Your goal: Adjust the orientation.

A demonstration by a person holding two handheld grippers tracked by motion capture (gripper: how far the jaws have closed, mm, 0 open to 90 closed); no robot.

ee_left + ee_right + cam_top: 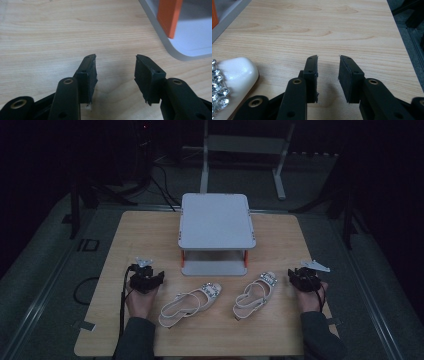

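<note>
While both sandals (220, 299) lie in front of the shelf (217, 220), probably unheld, the left gripper (145, 279) and right gripper (303, 277), jaws apart and empty, should each approach a strap squarely.

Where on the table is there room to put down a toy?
Bare wood lies left of the grey shelf and right of it, up to the table edges. The strip by the near edge is free too. It is crowded between the tools, where the two white sandals lie.
</note>
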